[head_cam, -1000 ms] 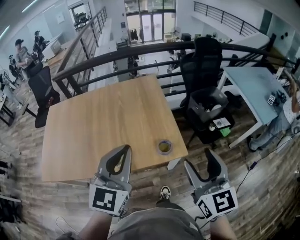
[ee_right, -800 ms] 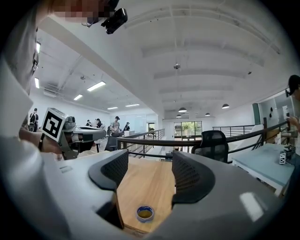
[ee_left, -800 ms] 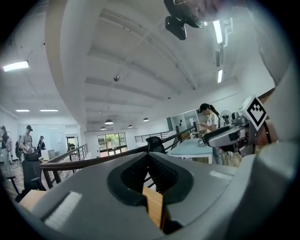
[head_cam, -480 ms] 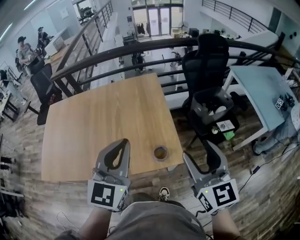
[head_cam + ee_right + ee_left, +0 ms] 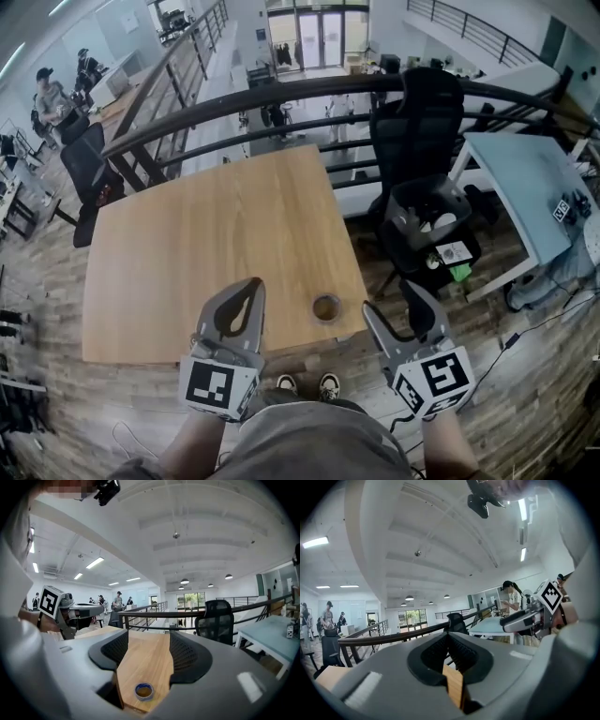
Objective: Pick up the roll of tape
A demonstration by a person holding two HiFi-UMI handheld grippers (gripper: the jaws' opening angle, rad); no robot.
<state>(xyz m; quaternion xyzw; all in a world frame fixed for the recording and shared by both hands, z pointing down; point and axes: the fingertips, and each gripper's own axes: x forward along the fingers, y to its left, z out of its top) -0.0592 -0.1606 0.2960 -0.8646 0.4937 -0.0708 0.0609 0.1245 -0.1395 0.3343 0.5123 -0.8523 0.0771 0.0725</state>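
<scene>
The roll of tape (image 5: 326, 307) lies flat near the front right corner of the wooden table (image 5: 206, 234); it is a small ring with a blue rim (image 5: 144, 691). My right gripper (image 5: 392, 302) is open, just right of the roll and off the table's edge; in the right gripper view the roll sits low between its spread jaws (image 5: 148, 635). My left gripper (image 5: 251, 286) is shut on nothing over the table's front edge, left of the roll. In the left gripper view its jaws (image 5: 449, 637) meet at the tips and the roll is out of sight.
A black office chair (image 5: 412, 122) and a dark bin holding items (image 5: 427, 211) stand right of the table. A dark railing (image 5: 234, 103) runs behind it. A pale blue table (image 5: 520, 173) is further right. People stand at the far left (image 5: 47, 94).
The person has stepped towards the table. Both grippers now sit closer to its front edge and the roll lies between them. Neither gripper has changed its state.
</scene>
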